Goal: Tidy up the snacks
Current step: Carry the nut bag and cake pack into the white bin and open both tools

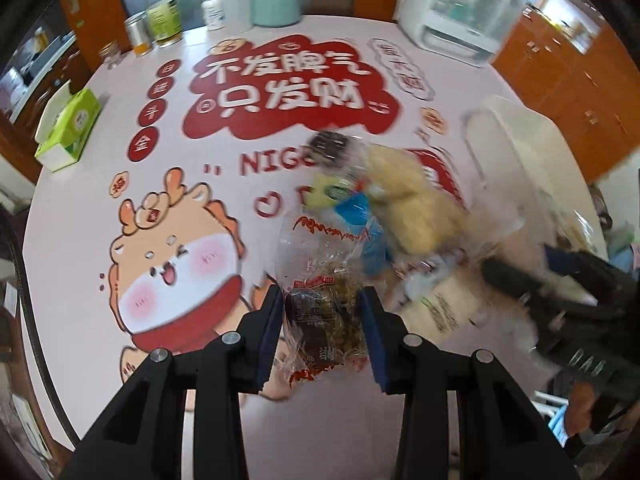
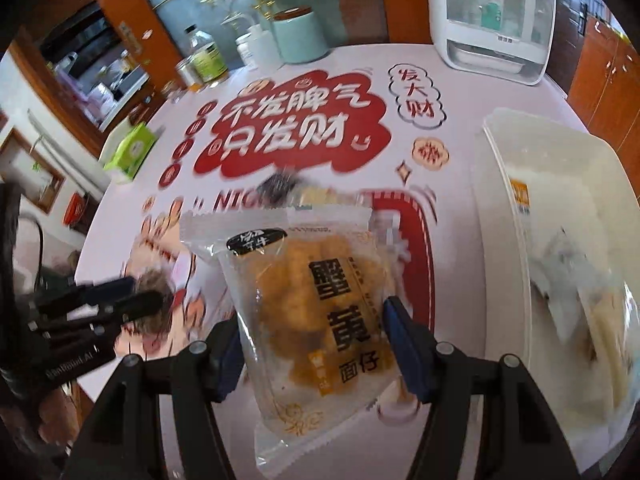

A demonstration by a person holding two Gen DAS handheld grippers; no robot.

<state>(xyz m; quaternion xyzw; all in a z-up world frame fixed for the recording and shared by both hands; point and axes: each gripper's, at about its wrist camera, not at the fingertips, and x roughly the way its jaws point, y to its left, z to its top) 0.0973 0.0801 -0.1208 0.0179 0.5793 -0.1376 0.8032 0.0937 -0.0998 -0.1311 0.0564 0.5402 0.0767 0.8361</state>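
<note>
Your desk (image 1: 80, 280) is a round white top printed with a big red banner and a cartoon animal. At its far right edge stands a white appliance (image 2: 492, 20) with a clear front; nearer on the right sits a white plastic bin (image 2: 560, 208) with a few wrappers blurred inside. Far left you have bottles and a pale green canister (image 1: 276, 0), and a green tissue box (image 1: 68, 128) at the left edge. Your right gripper (image 2: 312, 352) has its jaws about half open, clamped on the sides of a clear packet of yellow snacks (image 2: 312, 304), held above the desk just left of the bin. Your left gripper (image 1: 324, 328) has its jaws narrow, pinching a small clear packet of brown snacks (image 1: 324, 280) over the desk's near middle.
</note>
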